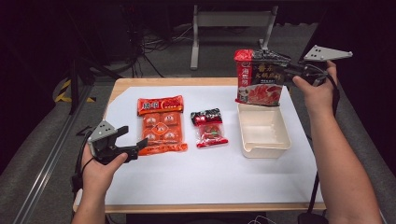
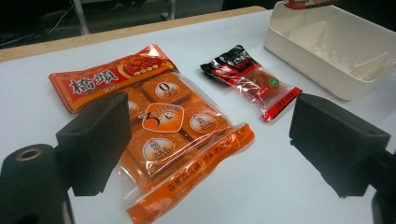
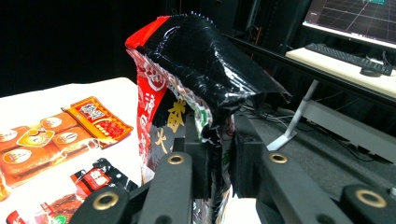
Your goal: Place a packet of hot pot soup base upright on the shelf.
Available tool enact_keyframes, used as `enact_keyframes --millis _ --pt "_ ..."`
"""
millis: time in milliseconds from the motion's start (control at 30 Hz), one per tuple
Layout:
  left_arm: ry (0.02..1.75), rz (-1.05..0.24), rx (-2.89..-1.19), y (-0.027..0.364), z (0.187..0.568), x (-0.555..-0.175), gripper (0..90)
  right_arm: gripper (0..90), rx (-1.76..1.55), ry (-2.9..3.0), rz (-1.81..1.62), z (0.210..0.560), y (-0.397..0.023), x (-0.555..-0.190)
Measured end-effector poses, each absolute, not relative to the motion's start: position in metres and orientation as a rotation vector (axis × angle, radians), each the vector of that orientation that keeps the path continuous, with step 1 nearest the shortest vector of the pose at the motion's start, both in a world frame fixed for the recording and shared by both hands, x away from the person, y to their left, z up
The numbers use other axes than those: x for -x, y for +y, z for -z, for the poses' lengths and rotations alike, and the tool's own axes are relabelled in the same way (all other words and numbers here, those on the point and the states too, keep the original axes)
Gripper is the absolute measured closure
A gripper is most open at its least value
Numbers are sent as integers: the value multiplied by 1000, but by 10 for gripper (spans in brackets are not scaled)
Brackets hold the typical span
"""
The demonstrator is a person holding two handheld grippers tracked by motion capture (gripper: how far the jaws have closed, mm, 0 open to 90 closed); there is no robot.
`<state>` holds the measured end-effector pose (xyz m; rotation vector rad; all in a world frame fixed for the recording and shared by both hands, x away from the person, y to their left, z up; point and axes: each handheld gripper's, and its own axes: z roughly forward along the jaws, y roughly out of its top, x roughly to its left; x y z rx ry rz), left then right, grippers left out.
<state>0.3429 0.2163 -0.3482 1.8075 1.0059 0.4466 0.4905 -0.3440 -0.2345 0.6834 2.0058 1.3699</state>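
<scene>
On the left, the left tongs (image 1: 132,139) hang wide apart with nothing in them, just over the near corner of the orange snack pack (image 1: 160,124) lying flat on the white tabletop (image 1: 210,172). Next comes a small red and black packet (image 1: 208,128). Then a cream tray (image 1: 262,131). On the right, the right tongs (image 1: 283,71) pinch the red and black pouch (image 1: 258,77), held upright above the tray's far end.
</scene>
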Motion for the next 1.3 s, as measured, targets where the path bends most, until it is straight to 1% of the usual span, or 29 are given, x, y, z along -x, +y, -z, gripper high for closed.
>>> enact_keyframes --millis 467,700,900,1300 --pt "1036 -450 -1801 224 352 -337 140 797 -628 2019 -1344 248 -350 -504" --pt "1058 -454 -1798 227 355 -334 140 796 -631 2034 -1375 260 -353 -510" --pt "1060 -452 -1806 228 356 -333 140 795 -638 2053 -1370 270 -352 -512" --pt "1065 -444 -1806 228 358 -335 140 791 -632 2067 -1341 277 -350 -514"
